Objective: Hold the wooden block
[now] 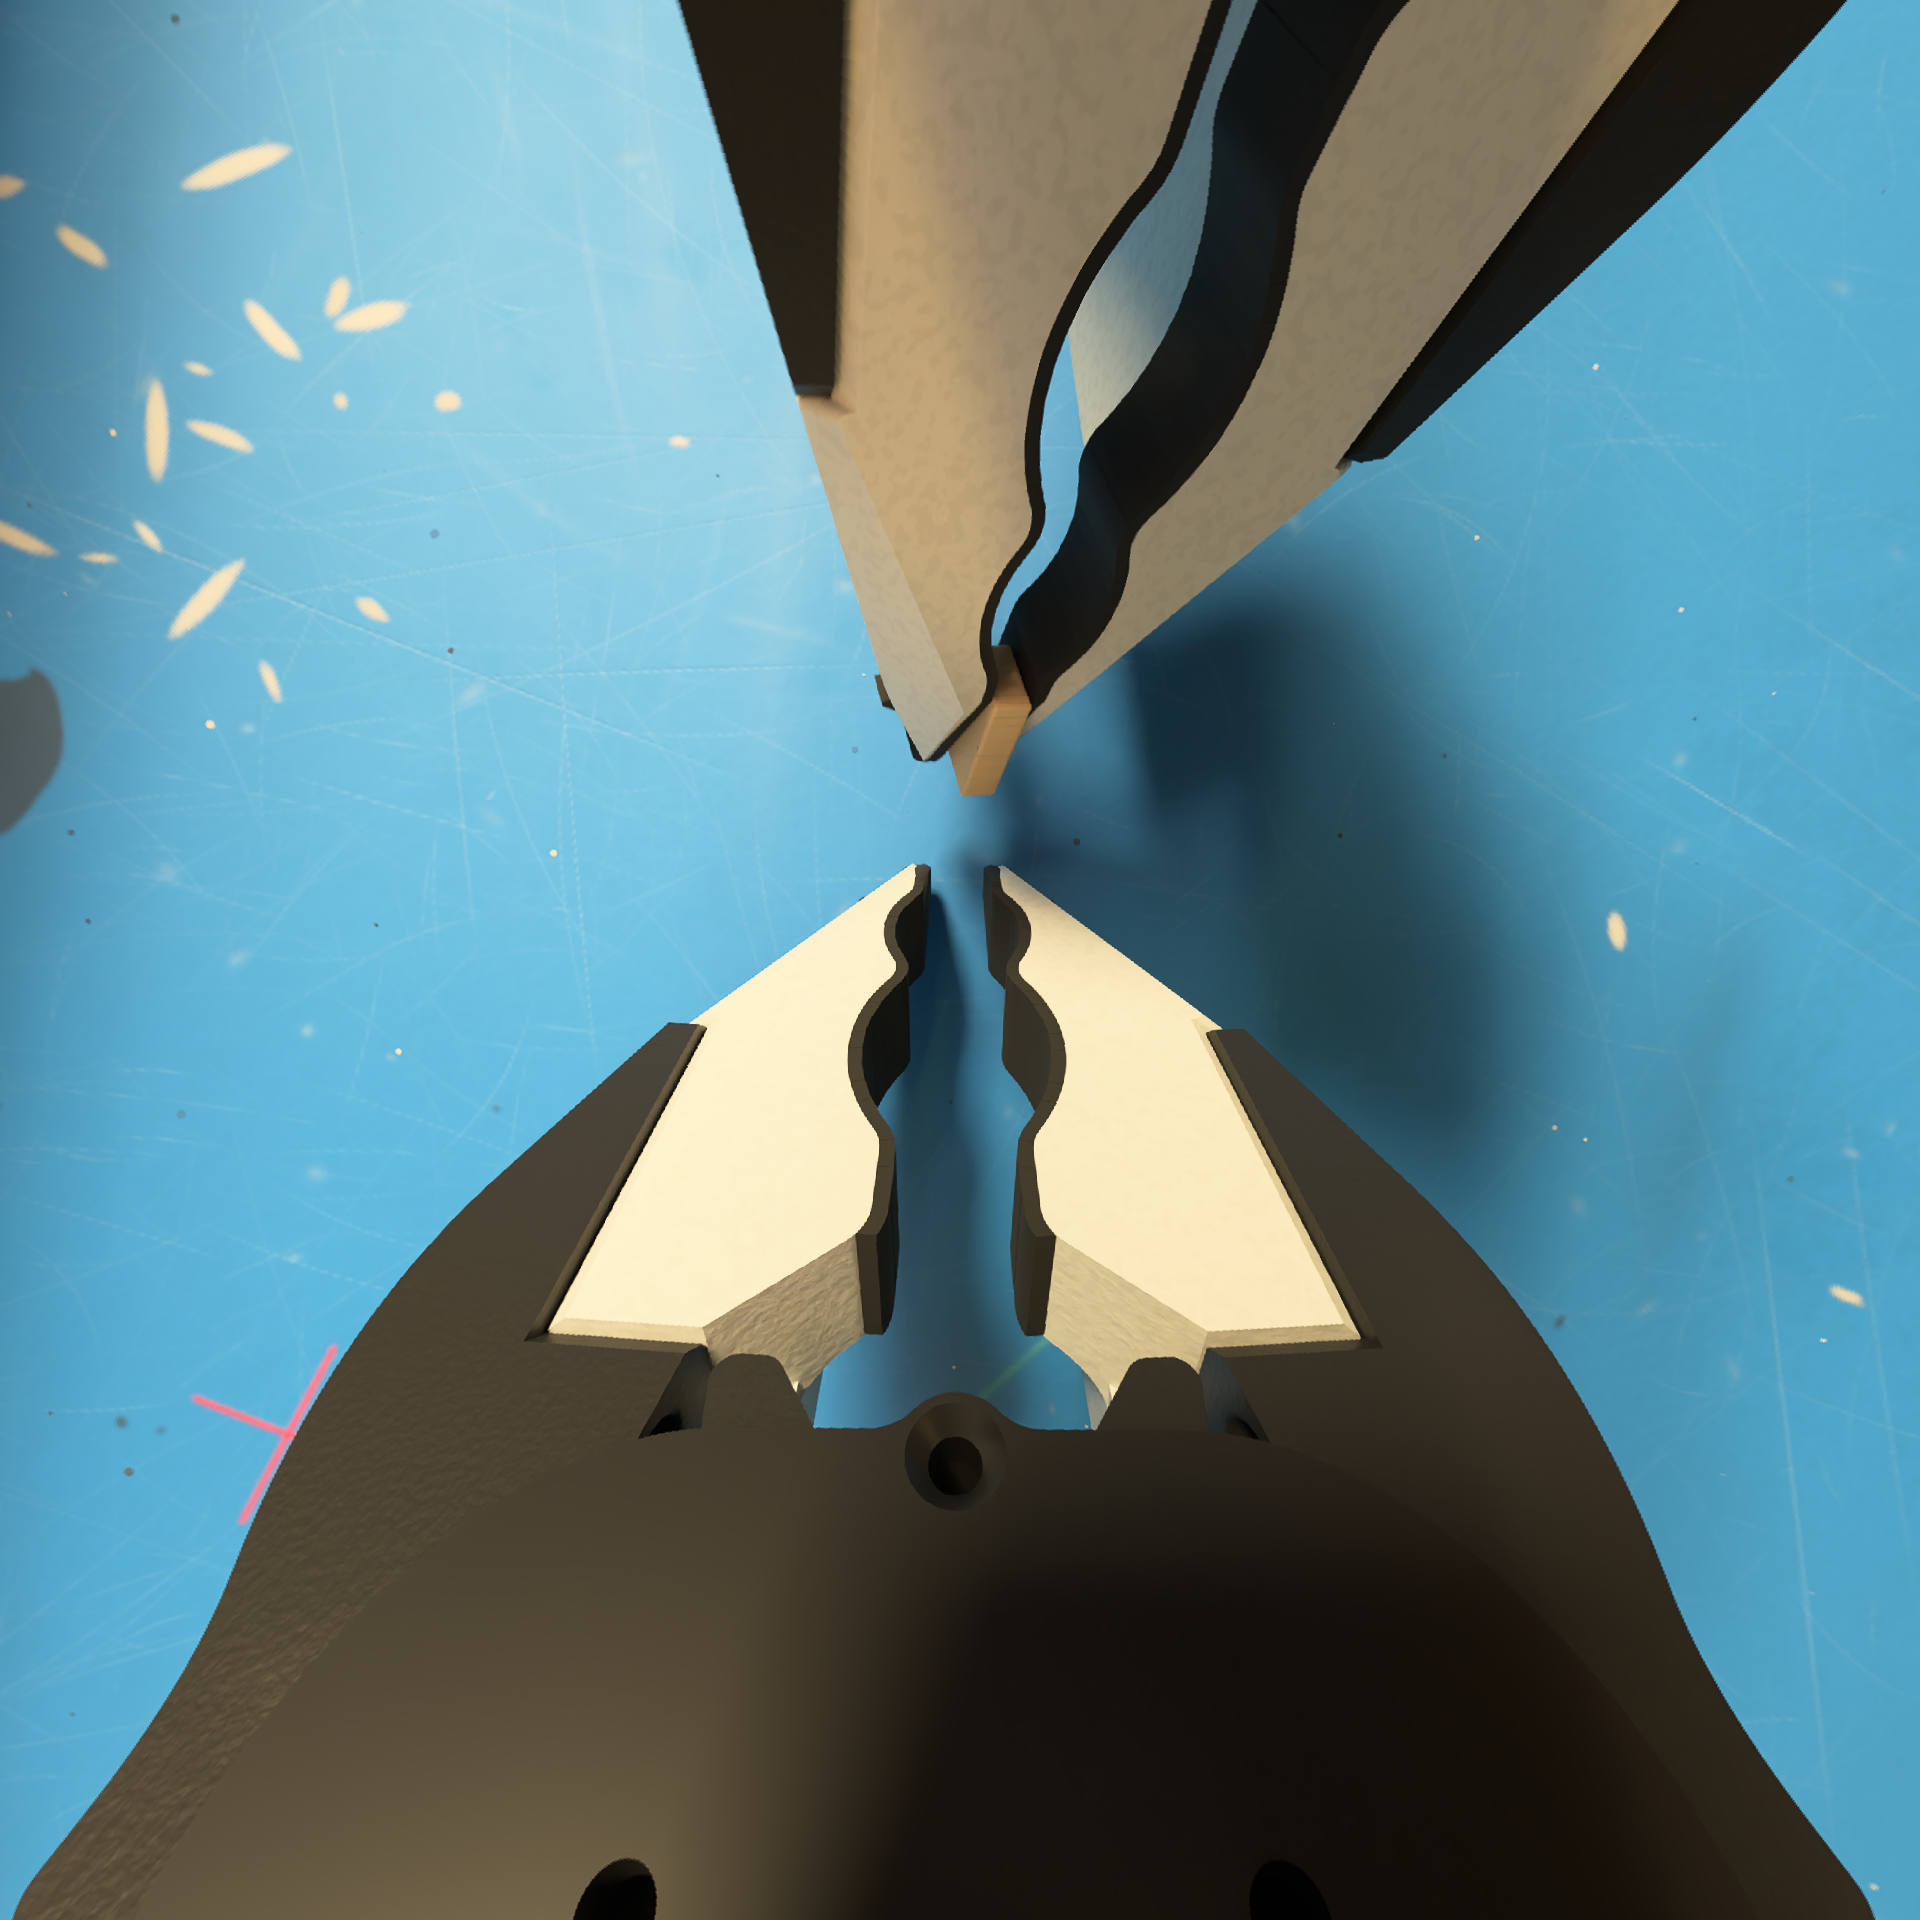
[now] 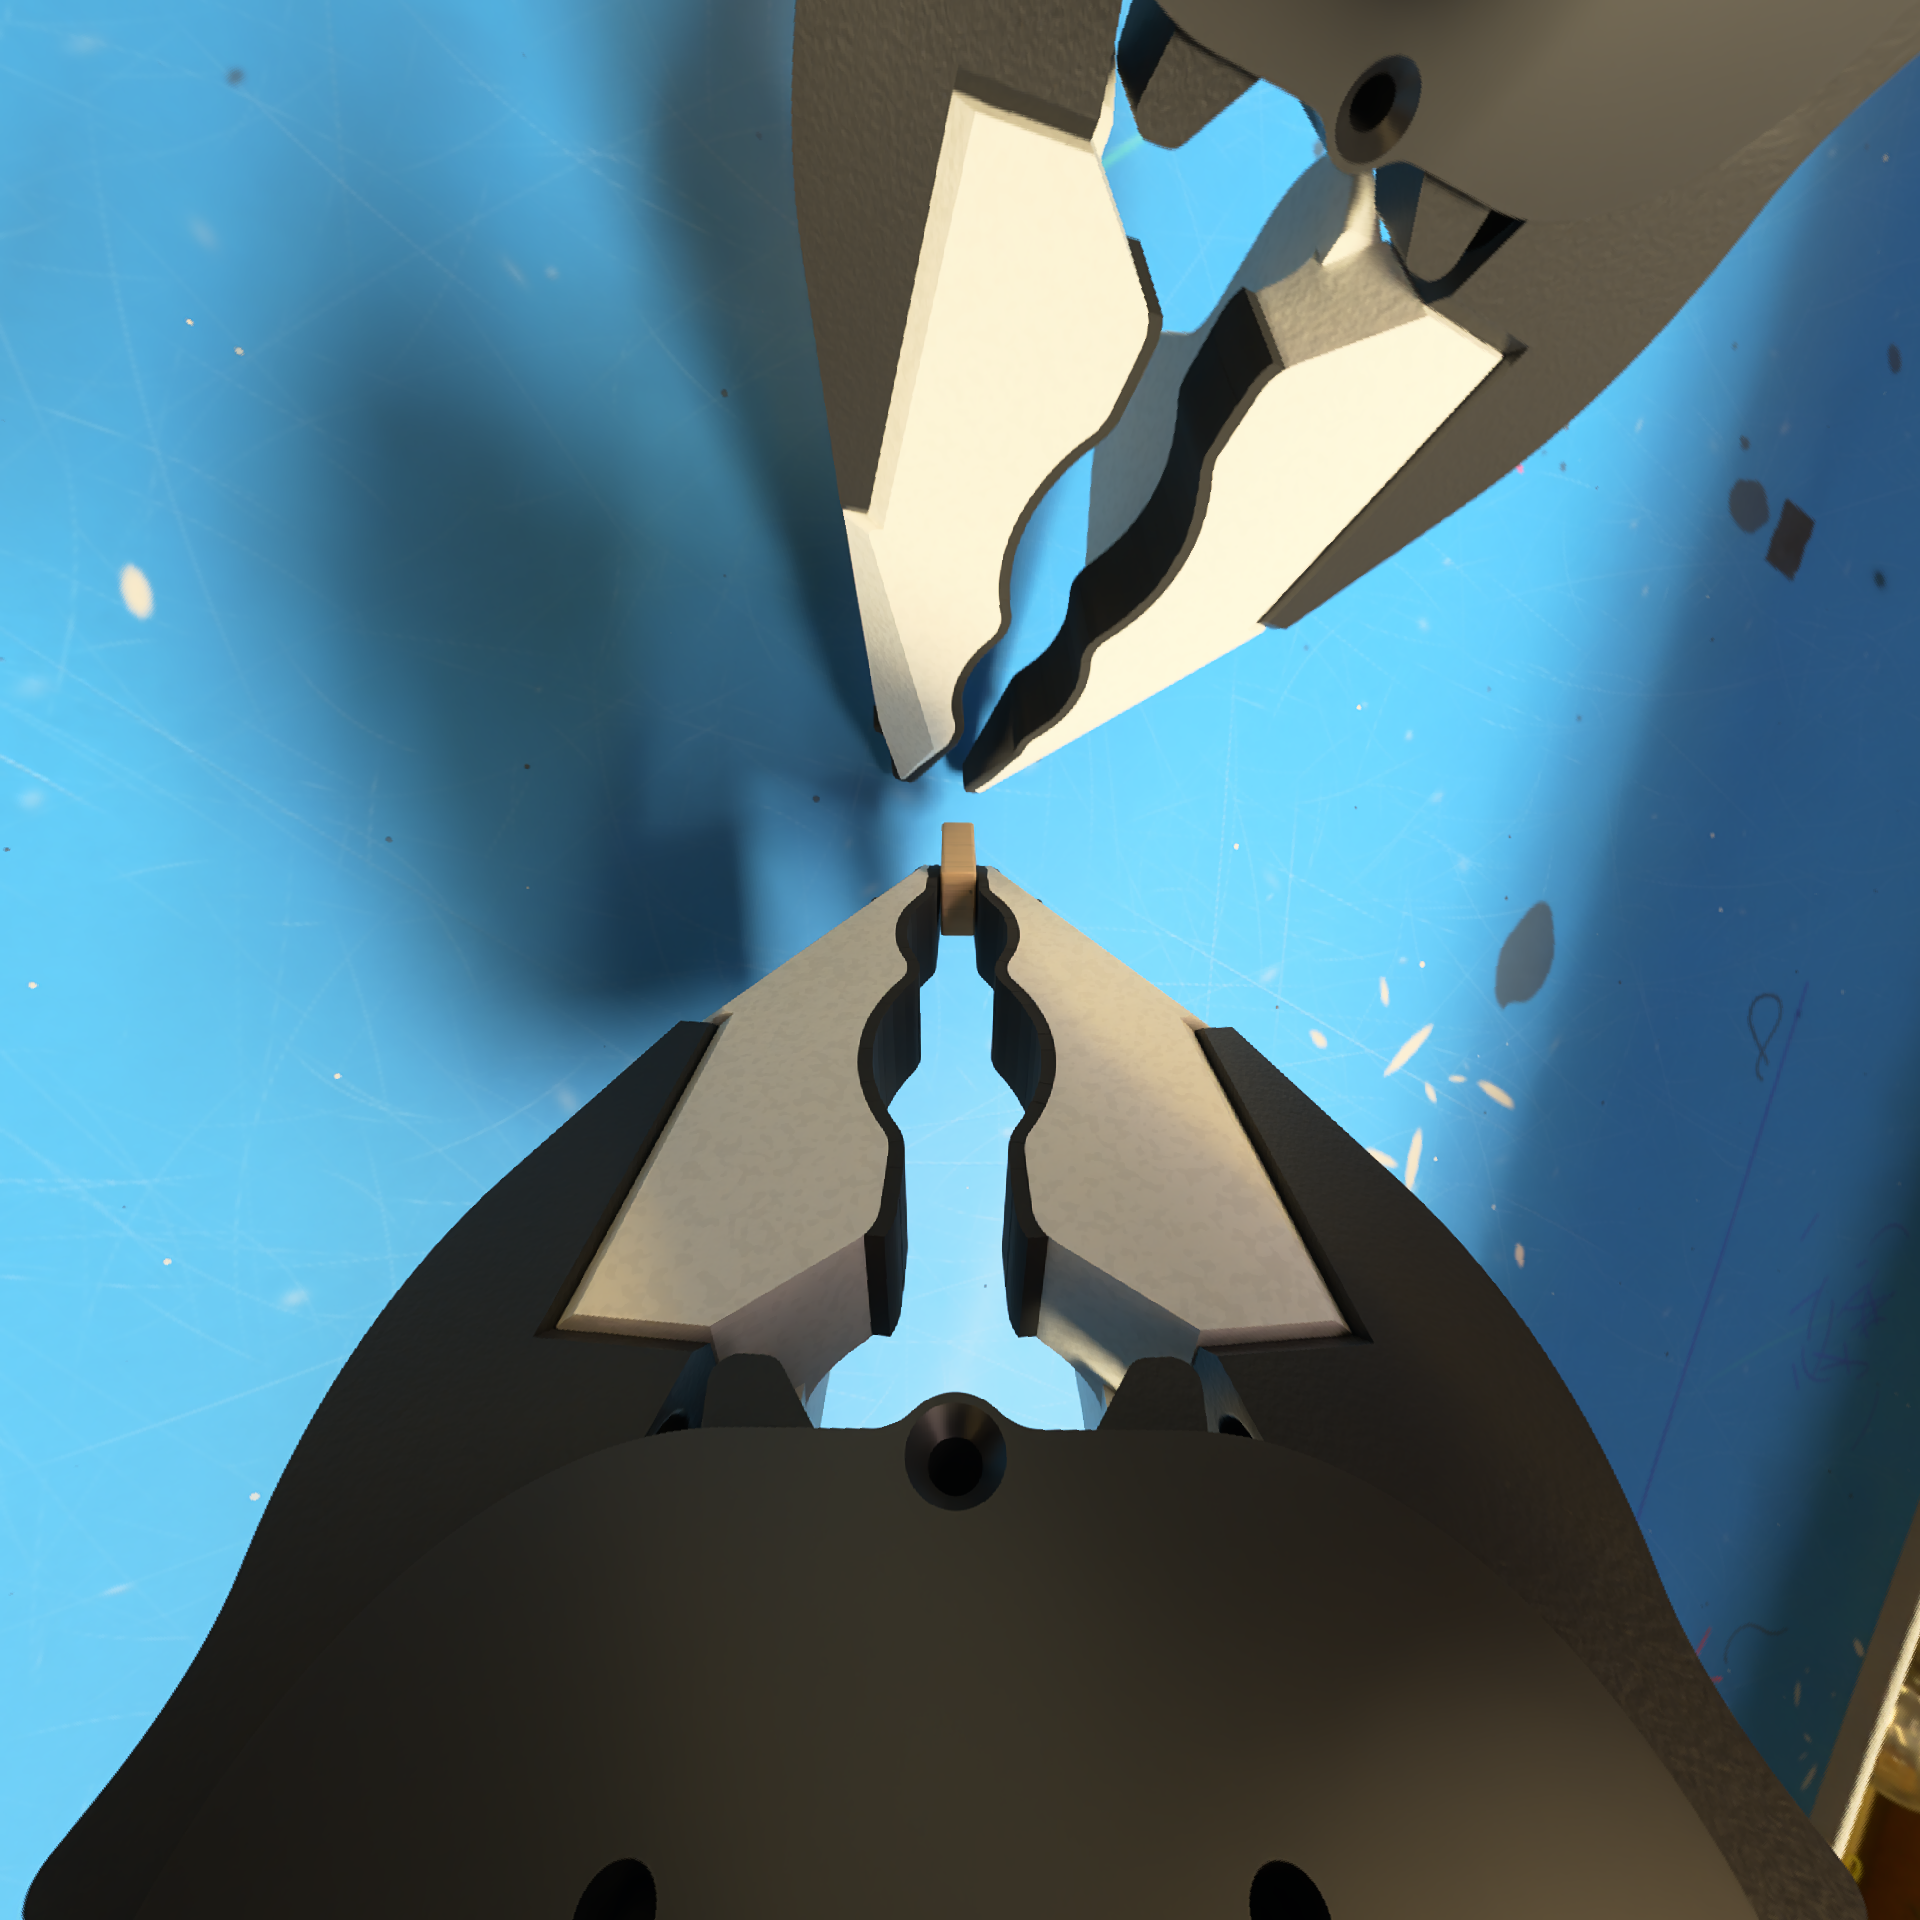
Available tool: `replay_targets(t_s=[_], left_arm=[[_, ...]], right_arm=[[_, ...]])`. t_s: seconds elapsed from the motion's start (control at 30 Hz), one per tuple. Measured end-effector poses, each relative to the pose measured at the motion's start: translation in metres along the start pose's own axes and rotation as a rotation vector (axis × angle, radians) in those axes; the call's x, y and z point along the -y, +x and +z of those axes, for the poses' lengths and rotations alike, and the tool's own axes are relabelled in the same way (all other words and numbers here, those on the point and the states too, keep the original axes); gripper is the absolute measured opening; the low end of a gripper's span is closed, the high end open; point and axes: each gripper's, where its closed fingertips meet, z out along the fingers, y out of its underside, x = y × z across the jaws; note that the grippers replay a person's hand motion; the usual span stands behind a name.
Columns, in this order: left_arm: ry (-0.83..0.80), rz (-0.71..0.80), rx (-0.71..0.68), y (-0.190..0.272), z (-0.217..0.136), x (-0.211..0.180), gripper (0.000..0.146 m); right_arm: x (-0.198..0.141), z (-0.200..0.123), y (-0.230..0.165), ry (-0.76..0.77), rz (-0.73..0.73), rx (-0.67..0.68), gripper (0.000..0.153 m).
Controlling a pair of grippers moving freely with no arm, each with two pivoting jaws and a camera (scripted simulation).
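Observation:
The wooden block (image 2: 956, 847) is a small tan piece pinched between the tips of my right gripper (image 2: 956, 885), which is shut on it above the blue table (image 2: 312, 935). In the left wrist view the block (image 1: 985, 753) sticks out of the right gripper (image 1: 979, 727), which reaches in from the top. My left gripper (image 1: 956, 875) is empty, its jaws a narrow gap apart. Its tips point at the block from just short of it, without touching. In the right wrist view the left gripper (image 2: 943, 775) comes in from the top.
The blue table surface (image 1: 416, 935) is scratched and flecked with cream chips (image 1: 234, 166). A pink line mark (image 1: 272, 1434) lies at the lower left. Dark patches (image 2: 1524, 951) and a table edge (image 2: 1870, 1714) show at the right.

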Motion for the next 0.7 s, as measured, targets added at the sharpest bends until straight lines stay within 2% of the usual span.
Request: replay_targets(t_s=[0.2, 0.53, 0.7], left_arm=[[0.001, 0.02, 0.006, -0.0021, 0.0006, 0.0007, 0.008], [0.007, 0.035, 0.0, -0.0001, 0.0004, -0.0004, 0.005], [0.008, 0.03, 0.005, -0.0015, 0.0001, -0.0009, 0.004]], right_arm=[[-0.0018, -0.0014, 0.0002, 0.024, 0.032, 0.01, 0.005], [-0.0017, -0.0051, 0.0, 0.204, 0.167, 0.095, 0.005], [-0.0037, -0.0047, -0.0001, 0.23, 0.185, 0.107, 0.005]])
